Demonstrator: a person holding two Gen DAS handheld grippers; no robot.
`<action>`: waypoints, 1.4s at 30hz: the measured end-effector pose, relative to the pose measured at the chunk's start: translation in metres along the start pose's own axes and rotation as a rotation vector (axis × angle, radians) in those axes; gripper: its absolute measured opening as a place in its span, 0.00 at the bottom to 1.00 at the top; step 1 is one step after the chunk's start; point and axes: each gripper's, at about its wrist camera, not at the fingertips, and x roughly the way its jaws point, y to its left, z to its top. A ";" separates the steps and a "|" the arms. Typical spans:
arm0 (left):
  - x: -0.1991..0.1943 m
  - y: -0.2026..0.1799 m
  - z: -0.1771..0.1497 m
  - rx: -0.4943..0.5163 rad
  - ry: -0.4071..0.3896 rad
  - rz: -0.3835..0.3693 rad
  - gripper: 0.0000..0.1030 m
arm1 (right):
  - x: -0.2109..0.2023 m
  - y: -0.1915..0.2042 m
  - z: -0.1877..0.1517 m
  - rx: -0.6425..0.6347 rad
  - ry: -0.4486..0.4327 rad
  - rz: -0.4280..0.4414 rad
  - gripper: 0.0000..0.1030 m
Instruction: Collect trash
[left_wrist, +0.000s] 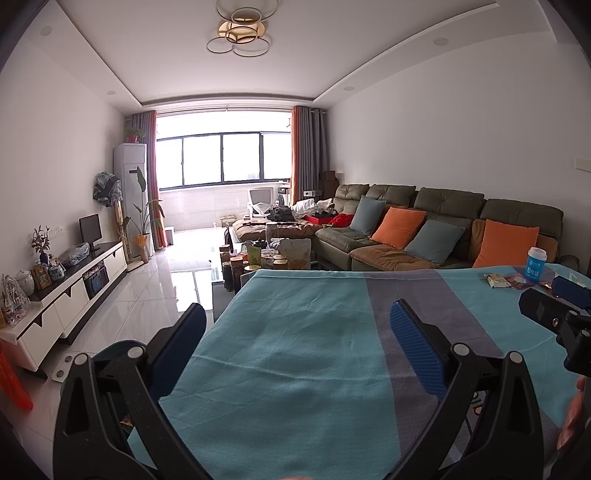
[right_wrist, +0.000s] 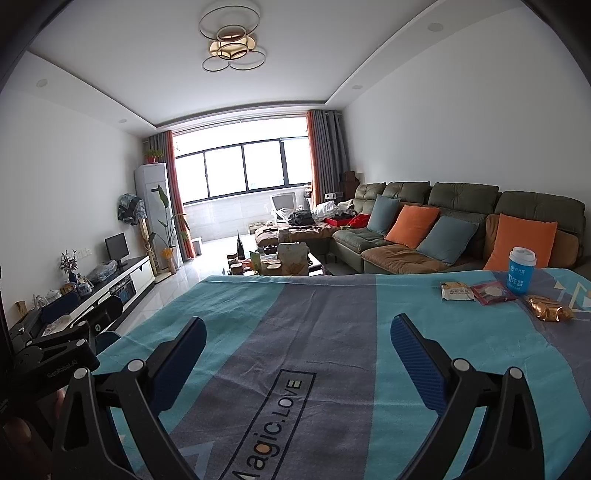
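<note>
While both claws hung spread and empty over the counter, I saw the trash lay ahead and to the right.

I had the right claw (right_wrist: 297, 354) nearer: a pale wrapper (right_wrist: 457, 291), a red packet (right_wrist: 493, 292) and a gold wrapper (right_wrist: 550, 313) sat in a loose row near the far right edge, just beside a blue cup (right_wrist: 521, 271). The gold one ran lengthwise toward me and rightward. My left claw (left_wrist: 295, 339) was farther off, fingers wide, touching nothing; the right one gripped nothing either, well short of the pile.

Right tool (right_wrist: 299, 350) spread empty over blanket (right_wrist: 332, 332), cup (right_wrist: 521, 271), wrappers (right_wrist: 480, 291) far right
</note>
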 end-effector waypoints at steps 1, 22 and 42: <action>0.000 0.000 -0.001 0.000 0.000 0.000 0.95 | 0.000 0.000 0.000 -0.001 0.001 -0.001 0.94; -0.001 0.005 -0.002 -0.003 0.012 0.000 0.95 | -0.002 0.002 -0.001 0.004 0.001 -0.001 0.94; -0.001 0.003 -0.001 -0.001 0.010 0.004 0.95 | -0.005 0.002 -0.003 0.008 0.000 -0.009 0.94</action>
